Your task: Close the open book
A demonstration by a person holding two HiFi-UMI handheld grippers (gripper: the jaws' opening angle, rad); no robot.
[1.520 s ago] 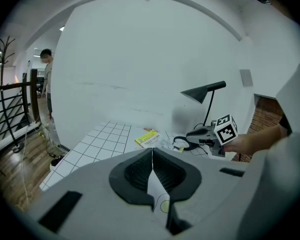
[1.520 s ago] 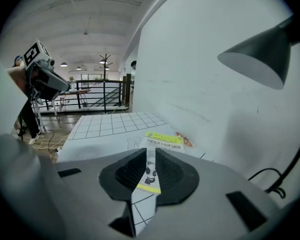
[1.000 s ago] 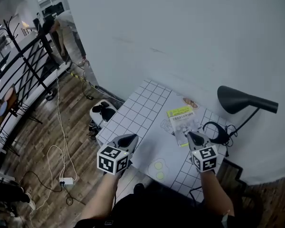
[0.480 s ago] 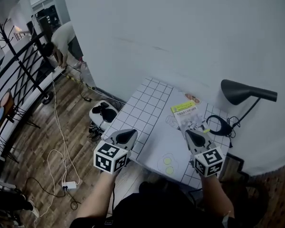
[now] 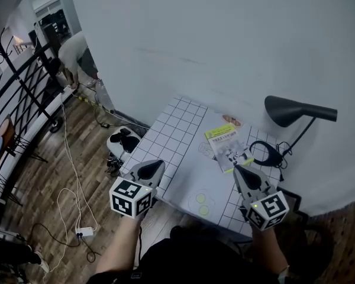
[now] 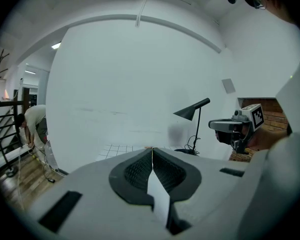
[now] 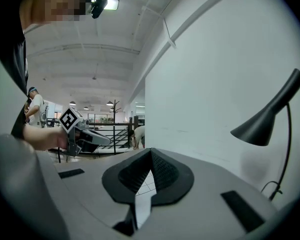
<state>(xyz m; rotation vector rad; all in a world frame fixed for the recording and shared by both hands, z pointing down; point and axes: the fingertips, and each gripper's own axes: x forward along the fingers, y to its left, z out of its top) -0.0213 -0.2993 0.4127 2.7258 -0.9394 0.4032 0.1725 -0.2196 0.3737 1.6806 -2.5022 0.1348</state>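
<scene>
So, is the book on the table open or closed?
Closed, as far as the head view shows: the book lies flat on the table with one yellow-banded cover up, no spread pages.

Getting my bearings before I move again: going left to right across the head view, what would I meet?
person bending by the railing → left gripper → book → black desk lamp

1. Book (image 5: 226, 148): cover print too small to read; hidden behind the gripper bodies in both gripper views
2. Two round yellow-green spots (image 5: 200, 199) on the table (image 5: 165, 136): too small to identify
3. Table's near corners: covered by left gripper (image 5: 150, 168) and right gripper (image 5: 241, 174)
4. Lamp (image 7: 270, 119) in the right gripper view: base hidden behind right gripper
</scene>
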